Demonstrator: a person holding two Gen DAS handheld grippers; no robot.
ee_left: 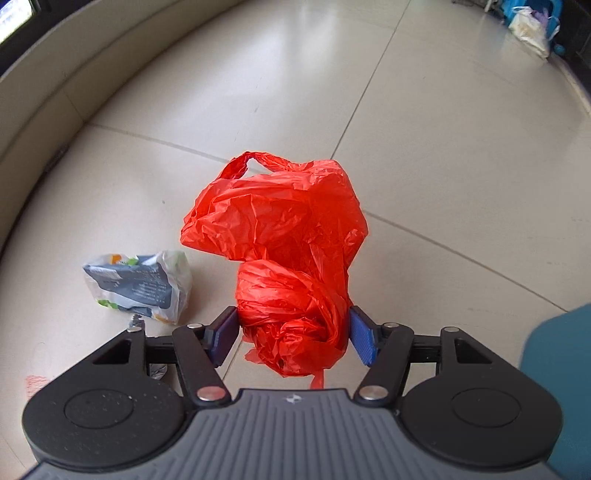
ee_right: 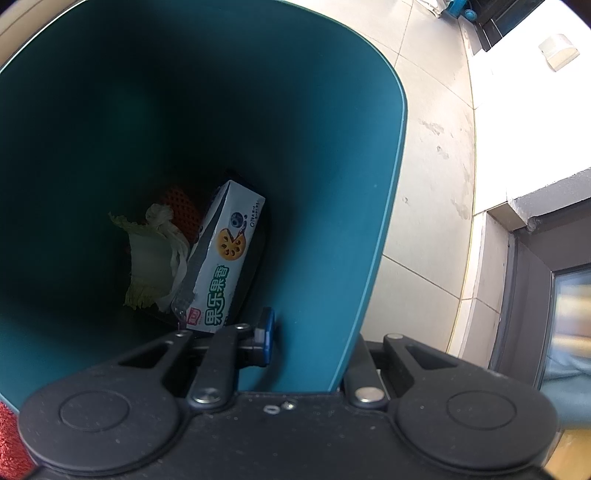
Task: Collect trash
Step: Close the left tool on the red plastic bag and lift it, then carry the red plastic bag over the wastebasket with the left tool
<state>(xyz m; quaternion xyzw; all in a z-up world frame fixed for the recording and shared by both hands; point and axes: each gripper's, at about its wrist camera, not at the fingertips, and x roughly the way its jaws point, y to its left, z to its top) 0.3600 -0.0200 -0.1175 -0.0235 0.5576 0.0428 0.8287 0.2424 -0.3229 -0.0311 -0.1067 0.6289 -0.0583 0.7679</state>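
A crumpled red plastic bag (ee_left: 288, 258) hangs off the tiled floor, with my left gripper (ee_left: 293, 334) shut on its bunched lower part; both blue pads (ee_left: 364, 341) press into the plastic. A crushed white and dark-blue wrapper (ee_left: 142, 284) lies on the floor to the left of the bag. My right gripper (ee_right: 314, 339) is shut on the wall of a teal bin (ee_right: 295, 147): one finger is inside and the other is hidden behind the wall. Inside the bin lie a biscuit box (ee_right: 221, 266), a cabbage leaf (ee_right: 151, 262) and orange netting (ee_right: 183, 210). The bin's edge (ee_left: 561, 369) shows at the right.
A pale wall skirting (ee_left: 44, 103) curves along the left of the floor. A white bag (ee_left: 528, 29) and blue items sit far off at the top right. Beside the bin are a raised step (ee_right: 543, 195) and a door frame (ee_right: 524, 295). A red mat (ee_right: 9, 443) is at the bottom left.
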